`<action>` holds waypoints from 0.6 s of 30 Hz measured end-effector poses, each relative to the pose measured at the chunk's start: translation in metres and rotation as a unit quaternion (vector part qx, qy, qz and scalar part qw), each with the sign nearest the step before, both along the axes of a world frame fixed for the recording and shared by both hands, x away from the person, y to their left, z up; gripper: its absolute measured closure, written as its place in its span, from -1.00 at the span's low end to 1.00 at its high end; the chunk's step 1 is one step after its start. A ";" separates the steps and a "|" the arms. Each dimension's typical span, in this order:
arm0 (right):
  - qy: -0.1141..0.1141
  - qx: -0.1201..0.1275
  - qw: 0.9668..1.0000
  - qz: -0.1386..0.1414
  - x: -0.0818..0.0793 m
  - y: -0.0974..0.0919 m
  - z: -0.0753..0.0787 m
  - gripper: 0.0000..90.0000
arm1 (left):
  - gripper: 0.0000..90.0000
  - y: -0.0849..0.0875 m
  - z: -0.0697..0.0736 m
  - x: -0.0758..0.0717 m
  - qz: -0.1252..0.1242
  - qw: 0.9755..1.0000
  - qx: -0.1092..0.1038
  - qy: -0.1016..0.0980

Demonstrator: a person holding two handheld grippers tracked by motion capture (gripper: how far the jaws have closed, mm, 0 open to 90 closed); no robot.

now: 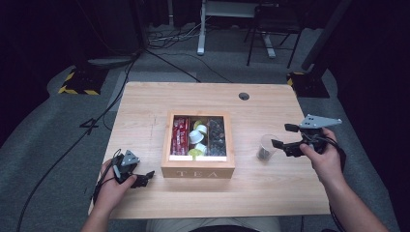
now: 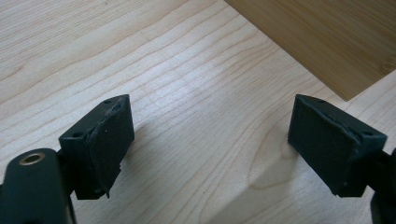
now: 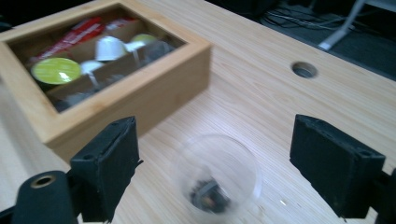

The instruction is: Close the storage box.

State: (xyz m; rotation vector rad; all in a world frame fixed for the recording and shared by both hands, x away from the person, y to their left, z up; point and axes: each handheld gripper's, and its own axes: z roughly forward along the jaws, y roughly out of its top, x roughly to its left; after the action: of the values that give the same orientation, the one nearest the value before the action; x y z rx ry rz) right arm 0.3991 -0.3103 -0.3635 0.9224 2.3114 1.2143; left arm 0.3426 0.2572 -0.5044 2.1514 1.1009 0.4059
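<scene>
A wooden box marked TEA (image 1: 198, 172) stands in the middle of the table, its lid shut with a clear pane. Through it I see red packets (image 1: 180, 135), white and green capsules (image 1: 197, 137) and dark packets (image 1: 216, 136). Right of the box stands a clear plastic cup (image 1: 266, 147) with something dark at its bottom (image 3: 209, 196). My right gripper (image 1: 283, 136) hovers open just right of the cup, and in the right gripper view the cup (image 3: 217, 163) sits low between the wide jaws without touching them. My left gripper (image 1: 144, 178) rests open by the box's near left corner (image 2: 327, 37), nothing between its jaws.
A round cable hole (image 1: 244, 95) sits near the table's far edge. Bare wood lies left of the box and along the front edge. On the floor behind the table are cables, a desk leg (image 1: 201, 29) and a chair frame (image 1: 270, 34).
</scene>
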 end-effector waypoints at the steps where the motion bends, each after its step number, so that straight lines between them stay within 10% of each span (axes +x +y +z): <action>1: 0.002 -0.003 1.000 -0.006 0.001 -0.005 -0.002 -0.63 | -0.67 0.001 0.000 0.000 0.001 1.000 0.001 0.000; 18: 0.057 -0.060 0.996 -0.044 0.020 -0.083 -0.057 -0.54 | -0.70 0.011 0.000 0.005 -0.003 1.000 0.002 0.002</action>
State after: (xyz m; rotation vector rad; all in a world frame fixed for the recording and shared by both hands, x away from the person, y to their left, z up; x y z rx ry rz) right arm 0.4194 -0.3932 -0.4203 1.0643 2.3743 0.9989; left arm 0.3477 0.2679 -0.5044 2.1585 1.0957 0.4019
